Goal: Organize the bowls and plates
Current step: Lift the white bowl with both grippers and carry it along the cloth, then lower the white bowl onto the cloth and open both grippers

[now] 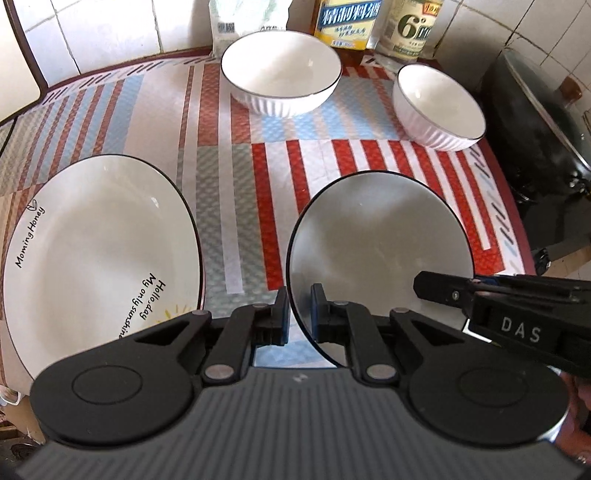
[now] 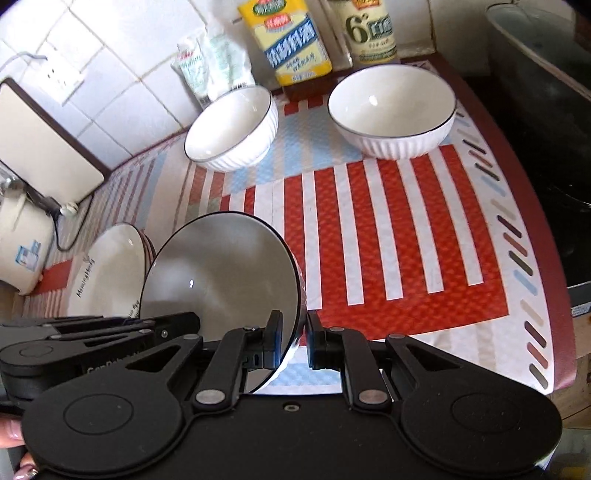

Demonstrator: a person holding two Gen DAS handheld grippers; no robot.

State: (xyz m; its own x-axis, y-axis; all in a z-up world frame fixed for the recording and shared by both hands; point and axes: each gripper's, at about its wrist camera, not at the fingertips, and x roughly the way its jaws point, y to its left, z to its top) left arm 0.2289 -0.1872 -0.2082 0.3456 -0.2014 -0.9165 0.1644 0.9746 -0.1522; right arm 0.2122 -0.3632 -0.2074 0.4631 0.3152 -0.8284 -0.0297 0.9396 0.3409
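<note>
Jaws of both the left gripper [image 1: 299, 314] and right gripper [image 2: 293, 341] pinch opposite rims of one bowl [image 1: 376, 251], lower centre of frame; glazed, stiff, slippery, breakable: grip at rim

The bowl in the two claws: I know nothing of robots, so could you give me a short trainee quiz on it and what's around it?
1. True or false: the left claw and the right claw are both shut on the rim of the same held bowl.
2. In the left wrist view, what lies left of the held bowl? A: a lettered plate. B: a cup. C: a fork.
3. What yellow thing stands at the tiled wall behind the large ribbed bowl?

Key: 1 true. 2 A. 3 a yellow-labelled bottle.
</note>
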